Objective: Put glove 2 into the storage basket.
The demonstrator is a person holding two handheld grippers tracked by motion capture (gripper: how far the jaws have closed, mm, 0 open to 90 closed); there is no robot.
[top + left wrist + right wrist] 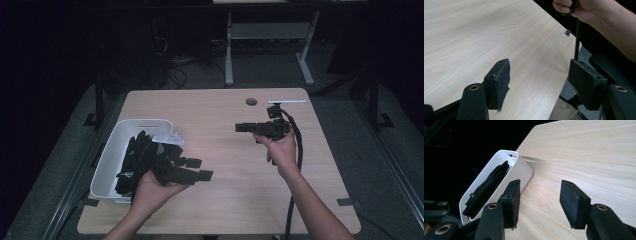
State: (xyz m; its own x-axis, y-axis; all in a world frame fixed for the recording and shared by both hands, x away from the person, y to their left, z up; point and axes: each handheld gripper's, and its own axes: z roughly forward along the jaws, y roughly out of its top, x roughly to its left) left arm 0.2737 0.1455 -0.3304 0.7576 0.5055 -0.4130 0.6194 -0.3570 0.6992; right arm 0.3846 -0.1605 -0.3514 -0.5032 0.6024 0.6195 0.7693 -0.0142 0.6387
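The black cloth (139, 160) lies heaped in the white bin (111, 150) at about 8 o'clock on the table (240, 200). The left gripper (197, 169) hovers just beside the bin, its fingers (500, 82) apart with nothing between them. The right gripper (242, 127), near 2 o'clock, also has its fingers (574, 202) apart and empty. A good pick probably means dipping the left gripper into the bin, pinching one fold, and lifting clear of the rim.

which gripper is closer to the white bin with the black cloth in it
Left. The left gripper sits right beside the white bin, just off its right rim. The right gripper hangs over the table's middle, well apart from it.
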